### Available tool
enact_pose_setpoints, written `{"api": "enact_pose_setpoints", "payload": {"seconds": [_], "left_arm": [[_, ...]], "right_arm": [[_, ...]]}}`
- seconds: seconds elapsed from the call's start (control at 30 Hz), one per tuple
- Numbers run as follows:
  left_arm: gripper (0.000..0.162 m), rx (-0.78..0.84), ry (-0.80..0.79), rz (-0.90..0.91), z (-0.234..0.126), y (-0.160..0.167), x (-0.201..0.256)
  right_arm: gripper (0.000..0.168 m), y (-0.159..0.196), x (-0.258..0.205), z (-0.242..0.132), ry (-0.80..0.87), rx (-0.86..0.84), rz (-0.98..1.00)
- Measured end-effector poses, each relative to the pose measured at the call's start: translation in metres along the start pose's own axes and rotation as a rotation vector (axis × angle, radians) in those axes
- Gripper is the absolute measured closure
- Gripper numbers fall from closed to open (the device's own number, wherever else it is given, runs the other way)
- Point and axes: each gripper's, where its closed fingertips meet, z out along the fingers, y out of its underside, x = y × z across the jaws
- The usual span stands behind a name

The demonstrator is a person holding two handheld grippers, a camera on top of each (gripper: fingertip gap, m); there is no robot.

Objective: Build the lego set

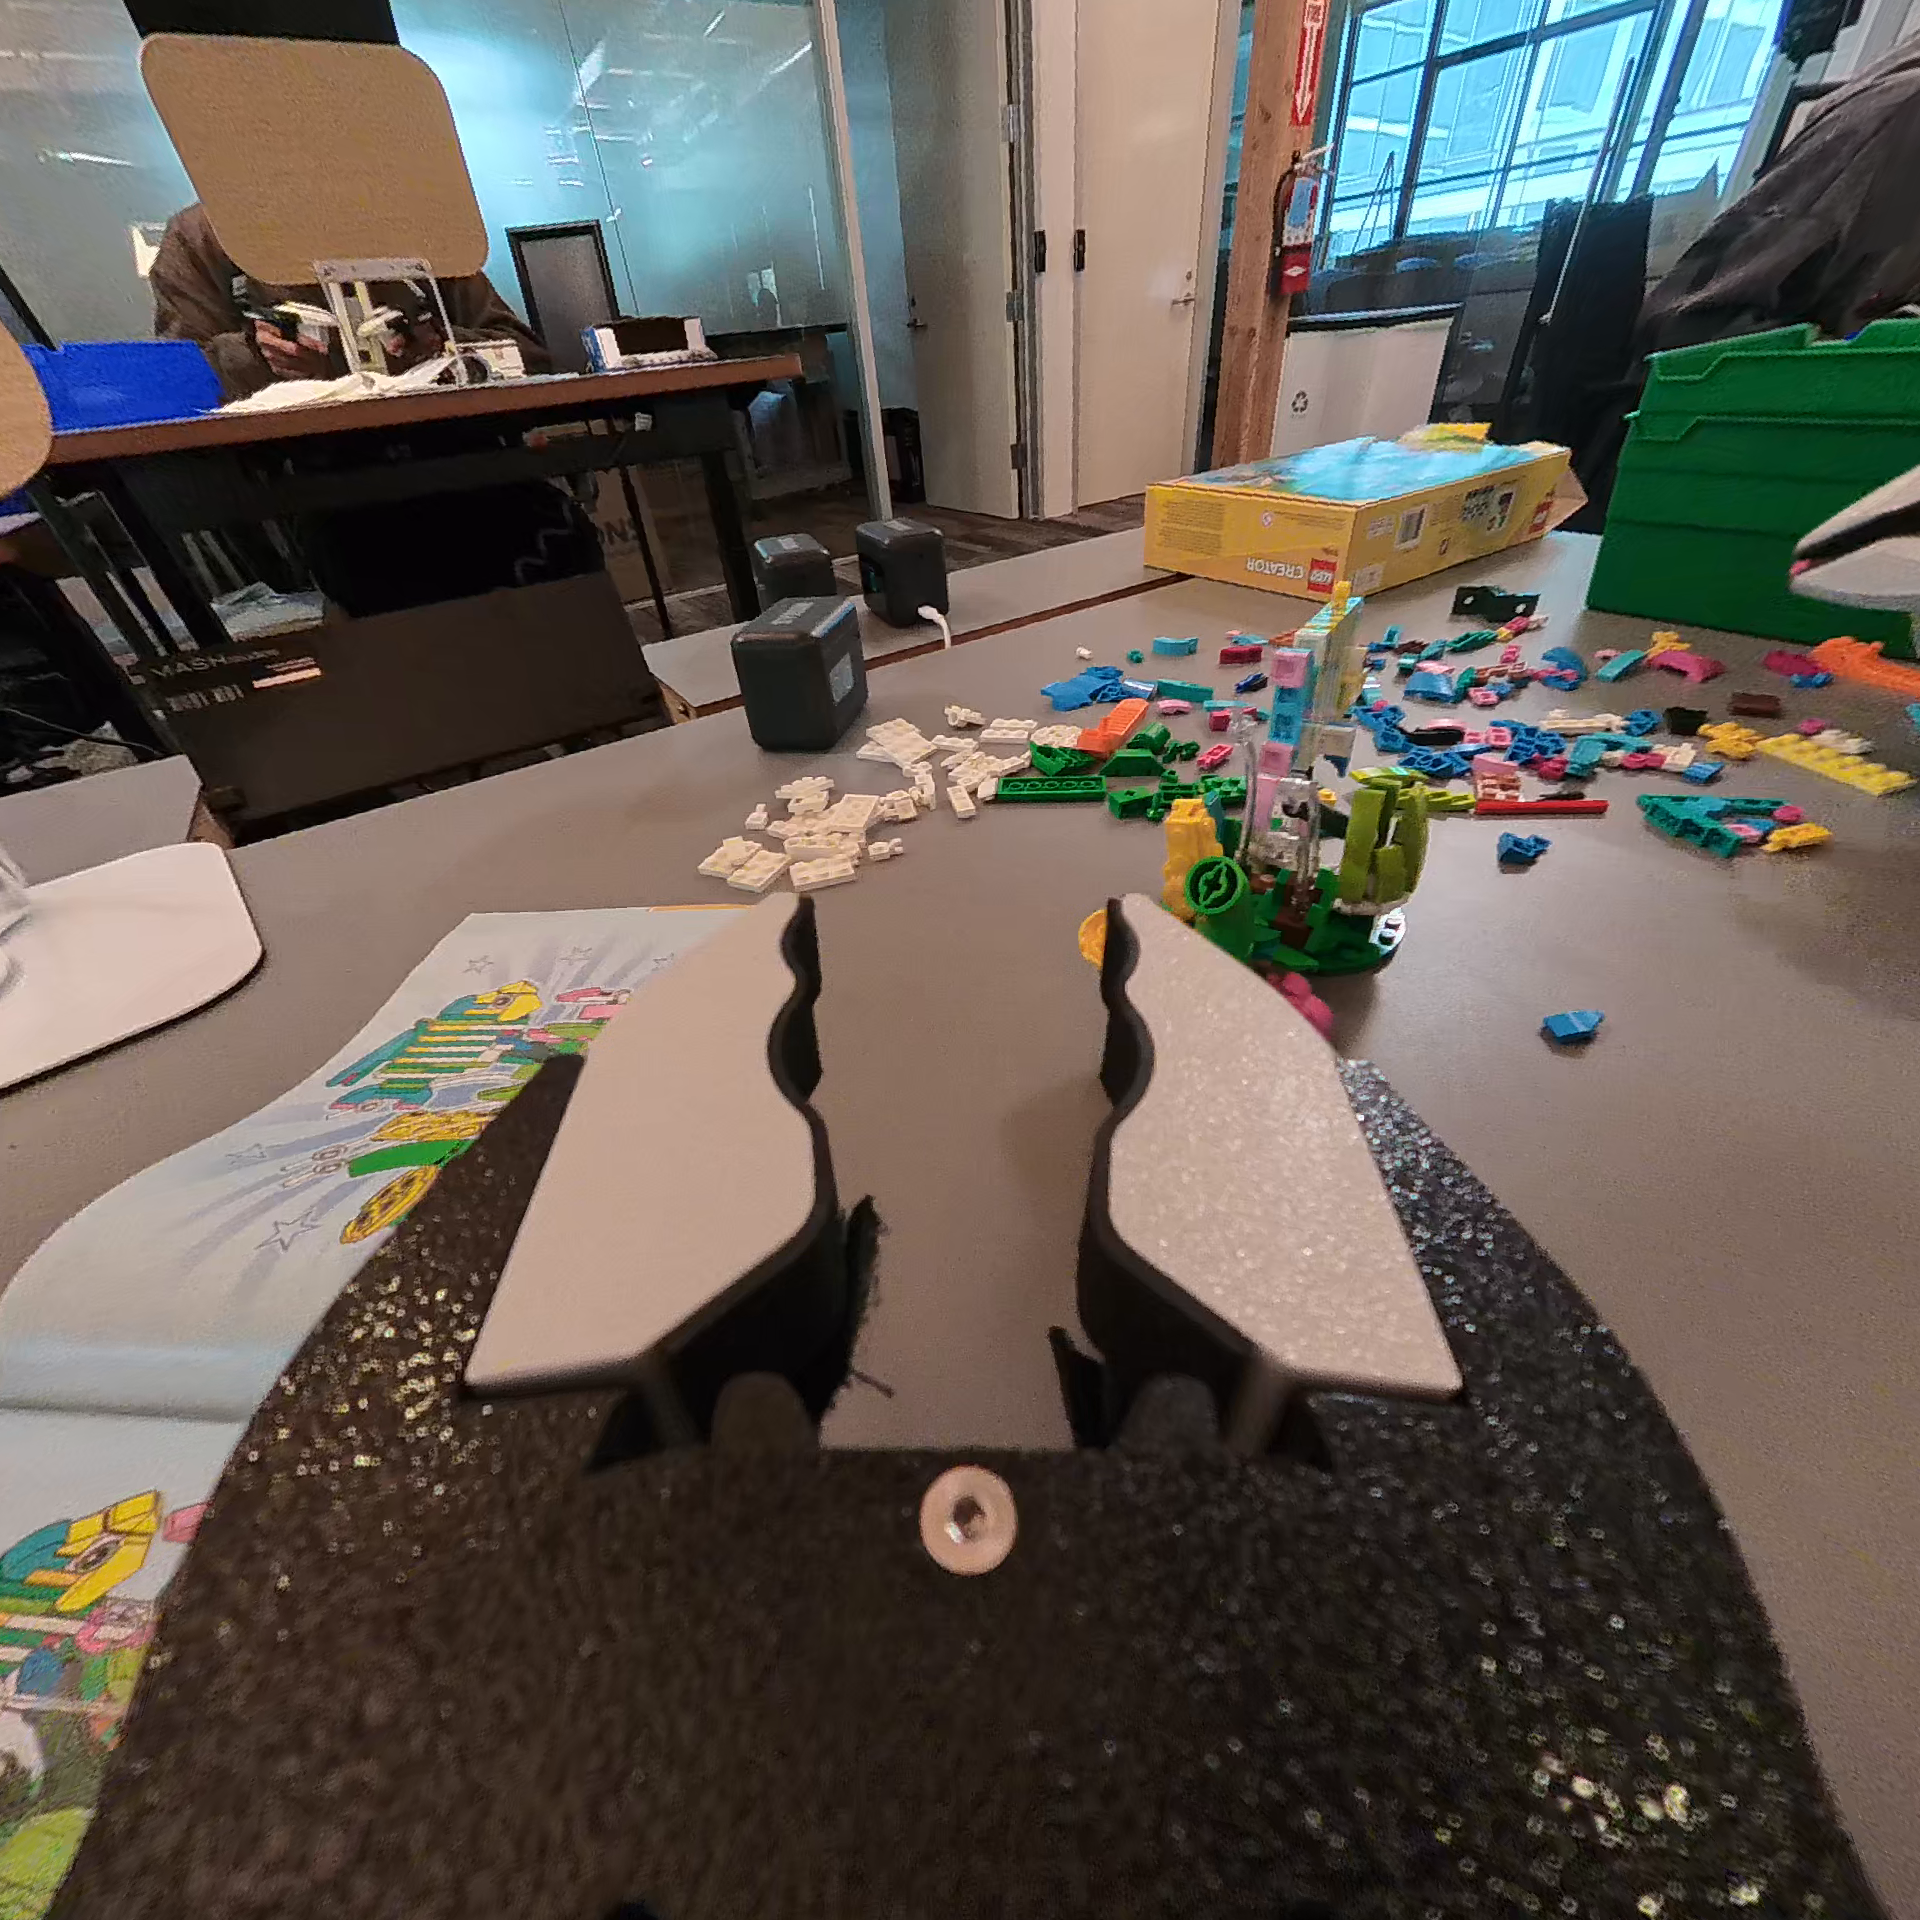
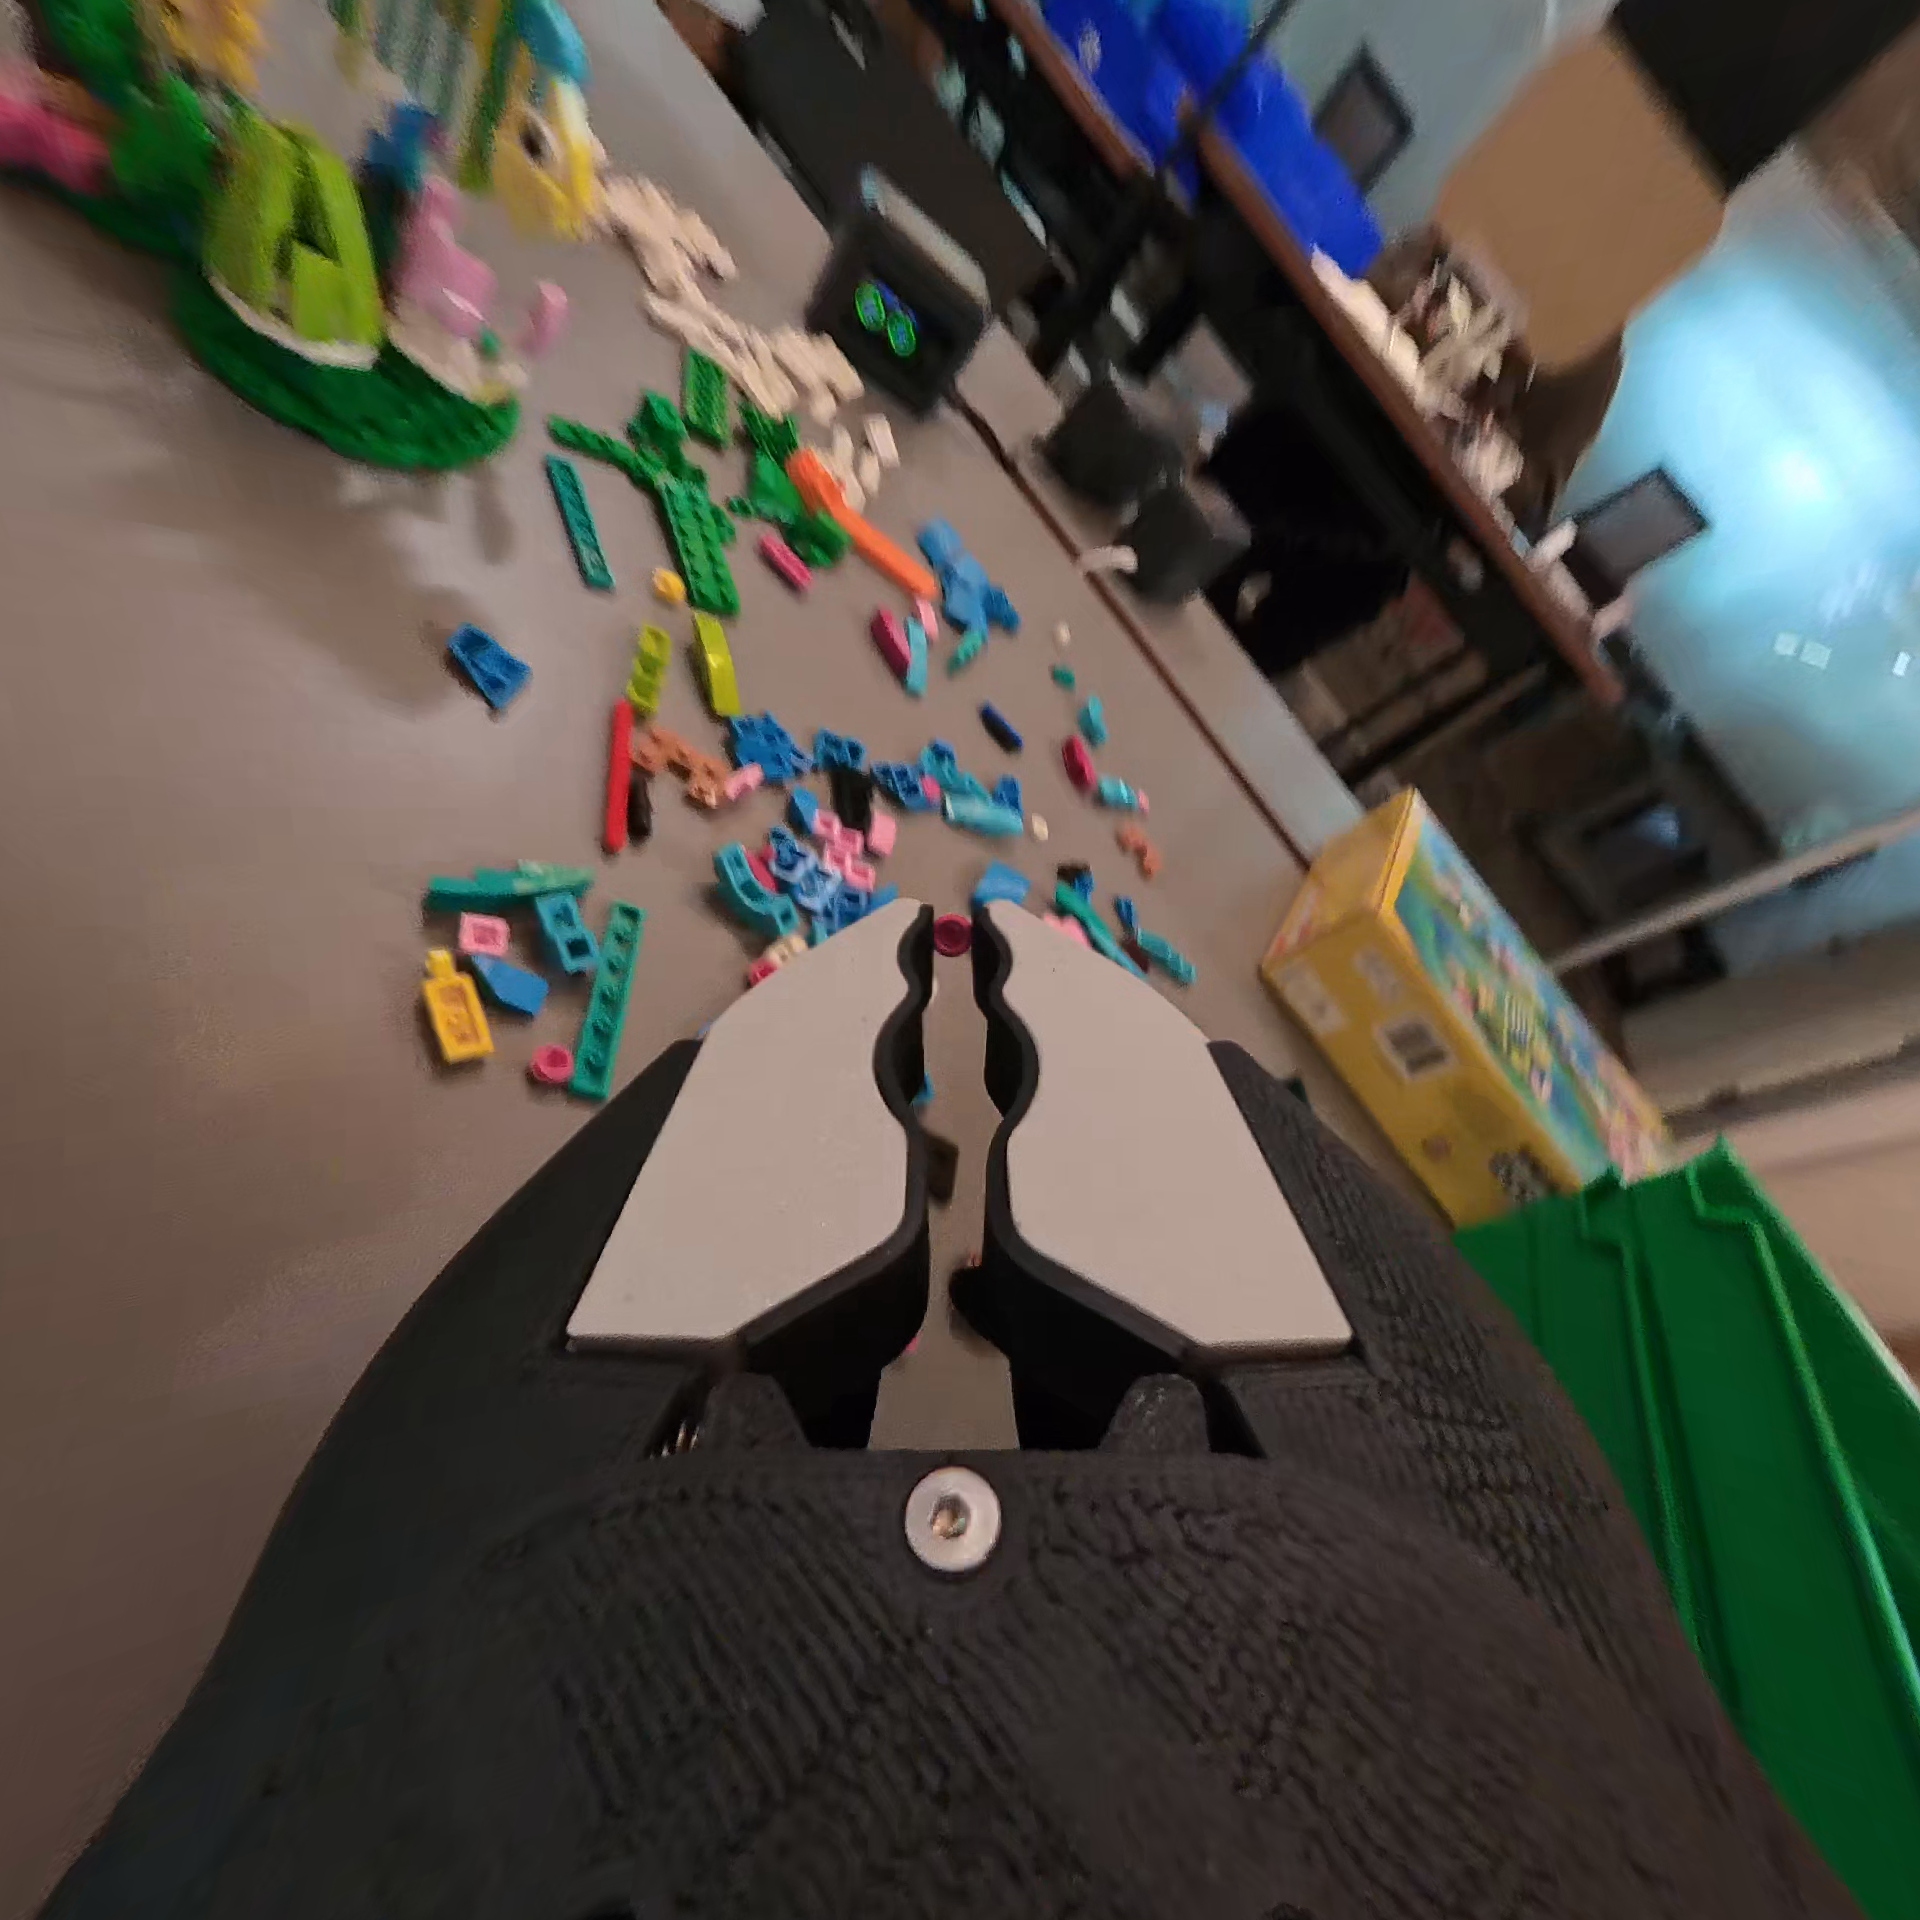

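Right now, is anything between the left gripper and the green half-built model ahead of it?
Nothing visible. The left gripper is open over bare grey table, and the half-built model stands just past its right fingertip. A pink piece lies beside that finger, off the direct line. The booklet lies to the left.

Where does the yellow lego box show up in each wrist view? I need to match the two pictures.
Left wrist view: the yellow lego box lies flat at the table's far edge, upper right, just left of the green bins.
Right wrist view: the box sits at mid right, tilted with the picture, above the green bin.
Shared landmark: the green-based partly built model, centre right in the left view, upper left in the right view.
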Motion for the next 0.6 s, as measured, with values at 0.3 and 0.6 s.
{"api": "enact_pose_setpoints", "payload": {"seconds": [0.3, 0.6], "left_arm": [[0.148, 0.063, 0.36, -0.093, -0.007, -0.03, 0.067], [0.153, 0.04, 0.861, -0.703, -0.012, -0.067, 0.133]], "right_arm": [[0.163, -0.068, -0.043, 0.011, -0.13, 0.297, 0.047], [0.163, -0.191, -0.111, -0.001, -0.522, 0.785, 0.22]]}}
